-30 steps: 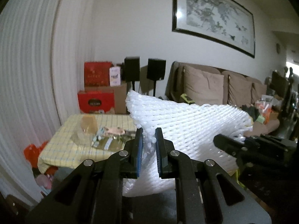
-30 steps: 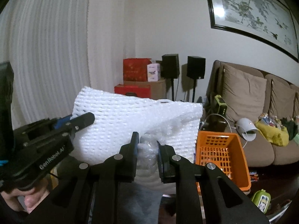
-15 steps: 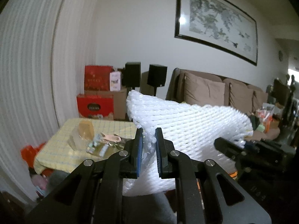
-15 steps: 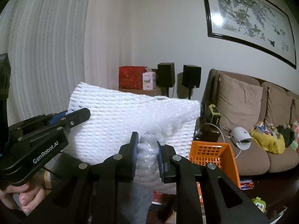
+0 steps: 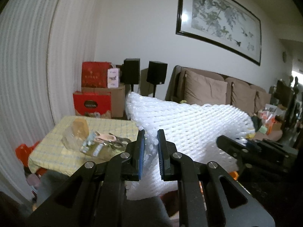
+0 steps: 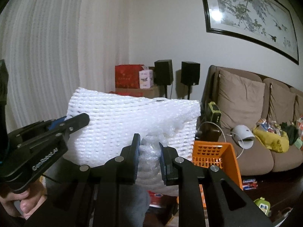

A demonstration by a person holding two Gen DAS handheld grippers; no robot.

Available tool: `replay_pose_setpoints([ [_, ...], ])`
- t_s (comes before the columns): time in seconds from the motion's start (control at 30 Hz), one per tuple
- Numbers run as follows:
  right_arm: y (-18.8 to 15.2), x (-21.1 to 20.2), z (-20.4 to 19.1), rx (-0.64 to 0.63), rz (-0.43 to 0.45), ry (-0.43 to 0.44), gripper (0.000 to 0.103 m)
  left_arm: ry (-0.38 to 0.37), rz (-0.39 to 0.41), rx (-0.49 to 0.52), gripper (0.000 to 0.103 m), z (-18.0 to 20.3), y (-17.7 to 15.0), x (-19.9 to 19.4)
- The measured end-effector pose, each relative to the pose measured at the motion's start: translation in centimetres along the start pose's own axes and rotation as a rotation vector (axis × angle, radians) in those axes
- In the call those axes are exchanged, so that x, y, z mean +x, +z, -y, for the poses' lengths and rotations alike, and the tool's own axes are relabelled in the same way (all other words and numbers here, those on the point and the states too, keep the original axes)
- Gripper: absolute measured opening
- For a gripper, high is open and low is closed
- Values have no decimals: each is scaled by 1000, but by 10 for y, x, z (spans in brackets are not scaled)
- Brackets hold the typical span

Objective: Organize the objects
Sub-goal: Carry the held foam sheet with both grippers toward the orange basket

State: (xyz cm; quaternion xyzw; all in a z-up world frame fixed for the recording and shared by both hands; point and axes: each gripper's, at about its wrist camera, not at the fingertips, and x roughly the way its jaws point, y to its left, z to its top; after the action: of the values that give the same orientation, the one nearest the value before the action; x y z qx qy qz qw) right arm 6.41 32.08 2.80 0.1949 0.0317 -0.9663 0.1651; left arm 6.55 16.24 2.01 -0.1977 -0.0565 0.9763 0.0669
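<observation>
White knobbly foam mesh sheet (image 5: pixel 191 124)

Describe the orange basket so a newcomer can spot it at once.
Start at the brown sofa under the framed painting. In front of its left end, low down and right of the white foam mesh sheet, is the orange basket. It is the only bright orange thing there, with slotted walls.
</observation>
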Motion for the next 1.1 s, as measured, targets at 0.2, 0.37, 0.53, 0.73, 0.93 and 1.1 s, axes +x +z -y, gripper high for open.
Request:
replay_pose_setpoints([
  [0.2,5,9,9,6,-3,5,18,6,26,-33,12,2,-1,8],
  [0.37,6,23,16,-18,-6,-6,18,22,46,-51,12,1,3,23],
  [0.53,1,43,23,-15,-31,1,18,31,24,-38,12,6,-1,41],
  [0.73,-5,64,35,31,-61,19,18,57,1,-28,12,3,-12,61],
  [0.93,-12,87,32,34,-99,52,18,87,-47,-24,12,0,-21,79],
  [1.1,-15,101,47,87,-123,63,18,65,-85,-27,12,5,-25,89],
])
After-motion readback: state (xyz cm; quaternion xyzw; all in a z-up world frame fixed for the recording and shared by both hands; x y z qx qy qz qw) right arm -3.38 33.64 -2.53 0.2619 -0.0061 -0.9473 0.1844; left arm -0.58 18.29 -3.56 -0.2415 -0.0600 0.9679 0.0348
